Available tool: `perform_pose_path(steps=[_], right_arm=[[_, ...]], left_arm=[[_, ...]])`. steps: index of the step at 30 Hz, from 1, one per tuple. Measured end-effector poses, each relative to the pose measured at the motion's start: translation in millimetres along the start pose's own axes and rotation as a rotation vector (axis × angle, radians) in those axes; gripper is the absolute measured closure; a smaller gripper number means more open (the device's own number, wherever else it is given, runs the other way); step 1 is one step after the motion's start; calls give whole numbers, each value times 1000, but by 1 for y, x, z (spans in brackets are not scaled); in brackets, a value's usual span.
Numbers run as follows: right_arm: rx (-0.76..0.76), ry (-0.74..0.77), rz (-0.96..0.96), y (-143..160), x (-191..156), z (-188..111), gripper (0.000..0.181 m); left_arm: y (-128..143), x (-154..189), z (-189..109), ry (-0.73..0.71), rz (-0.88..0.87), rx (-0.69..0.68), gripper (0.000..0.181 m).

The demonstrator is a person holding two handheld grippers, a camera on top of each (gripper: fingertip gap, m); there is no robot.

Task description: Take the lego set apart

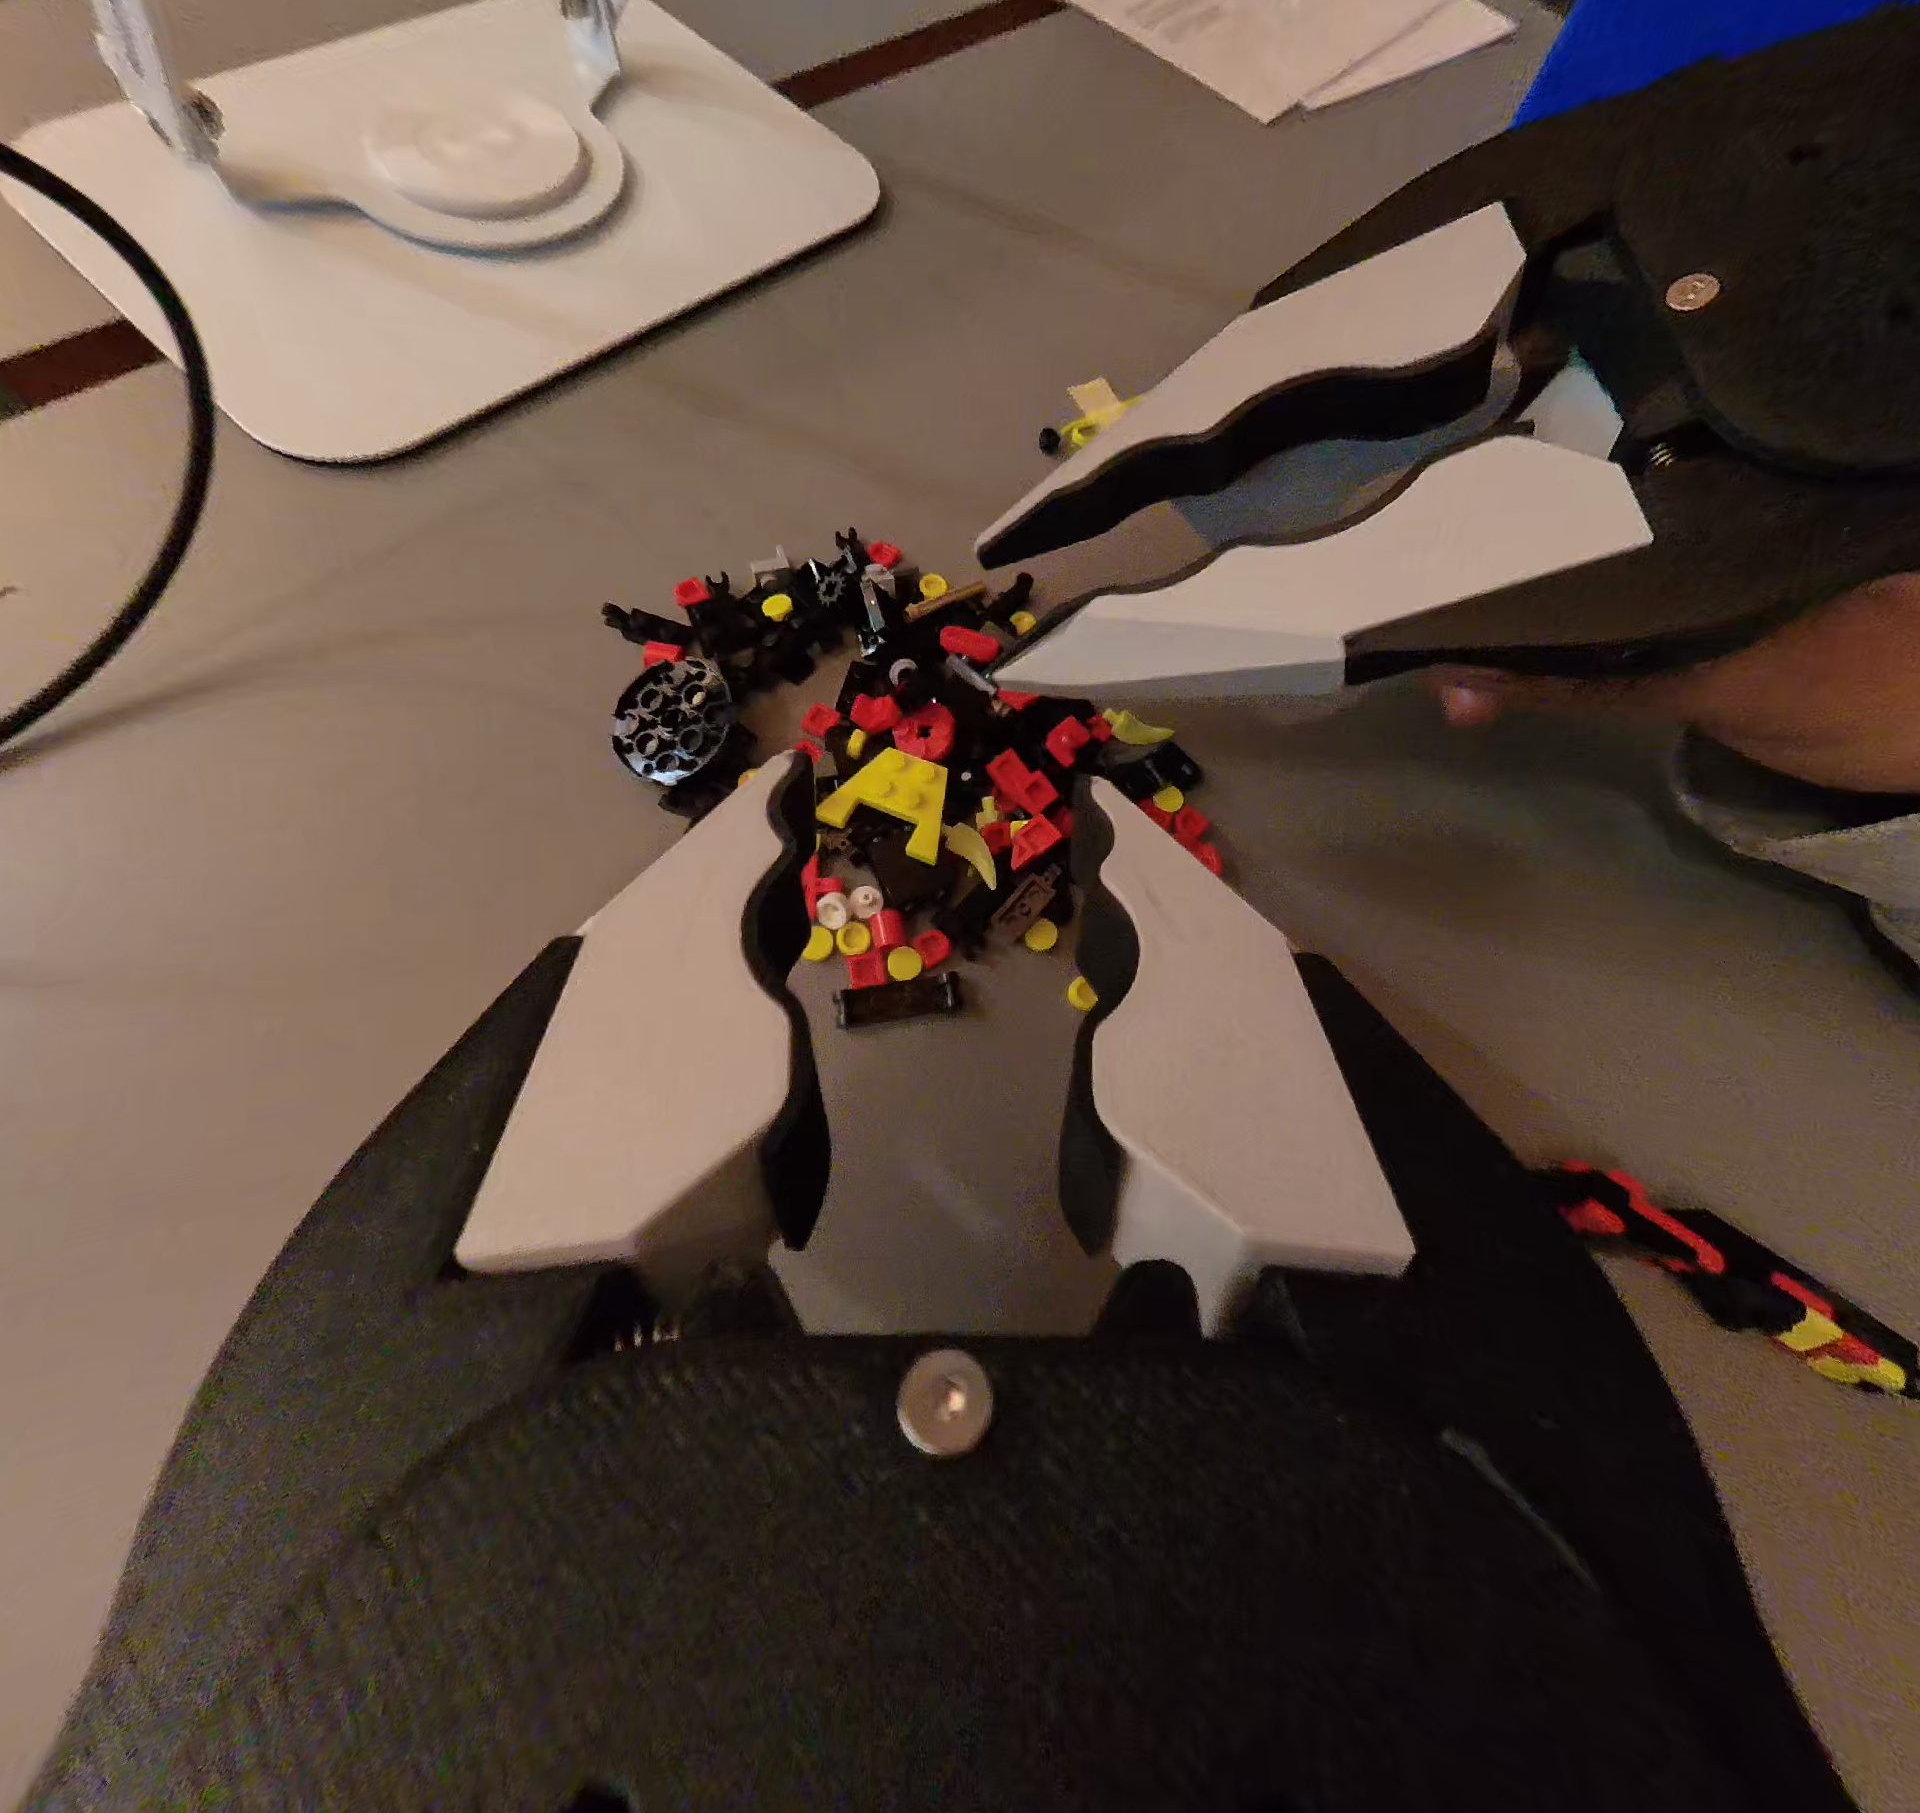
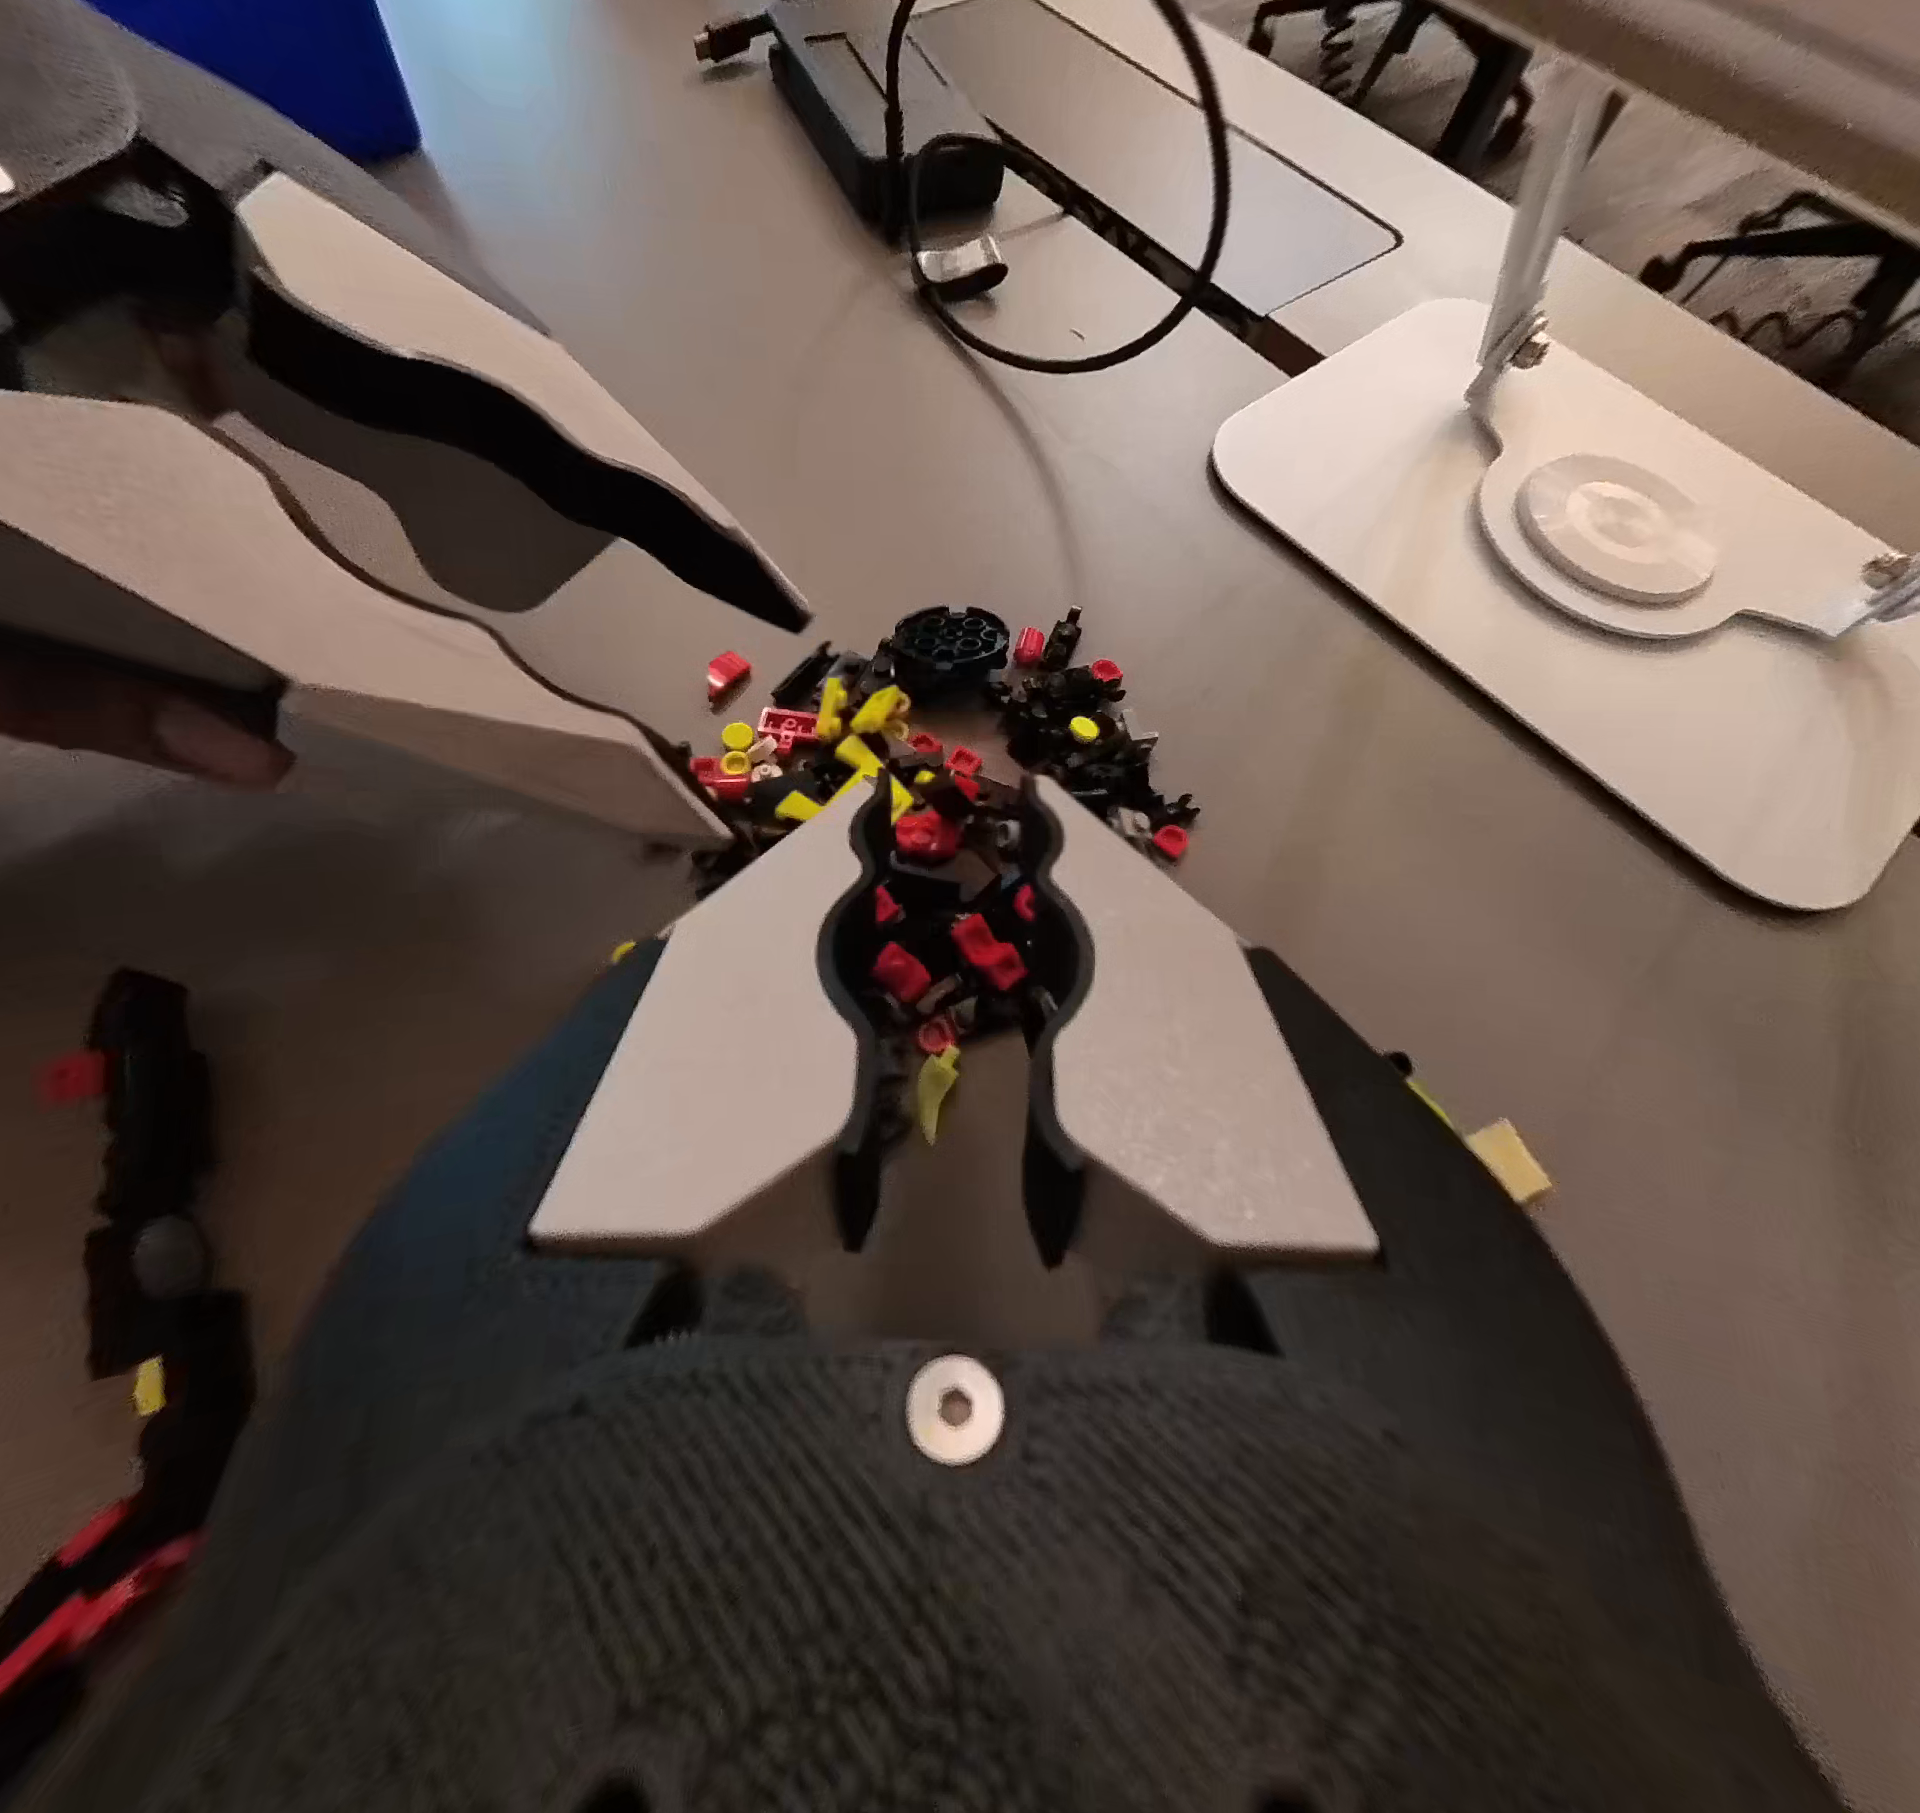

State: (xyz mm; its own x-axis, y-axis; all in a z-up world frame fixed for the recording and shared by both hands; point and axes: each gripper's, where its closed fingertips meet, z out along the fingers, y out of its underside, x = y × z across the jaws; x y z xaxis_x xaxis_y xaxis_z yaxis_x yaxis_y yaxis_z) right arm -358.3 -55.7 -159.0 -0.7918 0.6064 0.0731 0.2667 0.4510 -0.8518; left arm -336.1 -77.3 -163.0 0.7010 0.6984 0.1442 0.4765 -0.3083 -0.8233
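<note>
lego pieces (image 1: 914,776): red, yellow, black | claws (image 1: 940,787): grey | table (image 1: 312,828): grey-brown

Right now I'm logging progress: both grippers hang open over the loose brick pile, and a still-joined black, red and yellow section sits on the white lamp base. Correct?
Not quite. The joined section lies on the bare table, well apart from the white lamp base, as the left wrist view shows. Left gripper and right gripper do hang open over the loose brick pile.
</note>
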Motion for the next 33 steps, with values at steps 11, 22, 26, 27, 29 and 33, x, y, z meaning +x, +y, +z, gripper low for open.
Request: perform_pose_path(steps=[11, 22, 26, 27, 29, 33], right_arm=[[217, 31, 123, 14, -41, -107, 134], [369, 26, -281, 27, -124, -126, 127], [287, -5, -280, 37, -129, -117, 126], [267, -5, -290, 40, -130, -115, 126], [213, -14, -313, 47, -134, -110, 125], [106, -34, -349, 61, -141, -99, 135]], left_arm=[[33, 36, -90, 116, -77, 164, 136], [79, 82, -83, 213, -101, 52, 129], [79, 80, -83, 217, -131, 55, 117], [80, 79, -82, 219, -142, 45, 114], [81, 80, -81, 236, -158, 29, 111], [84, 76, -77, 219, -182, 5, 114]])
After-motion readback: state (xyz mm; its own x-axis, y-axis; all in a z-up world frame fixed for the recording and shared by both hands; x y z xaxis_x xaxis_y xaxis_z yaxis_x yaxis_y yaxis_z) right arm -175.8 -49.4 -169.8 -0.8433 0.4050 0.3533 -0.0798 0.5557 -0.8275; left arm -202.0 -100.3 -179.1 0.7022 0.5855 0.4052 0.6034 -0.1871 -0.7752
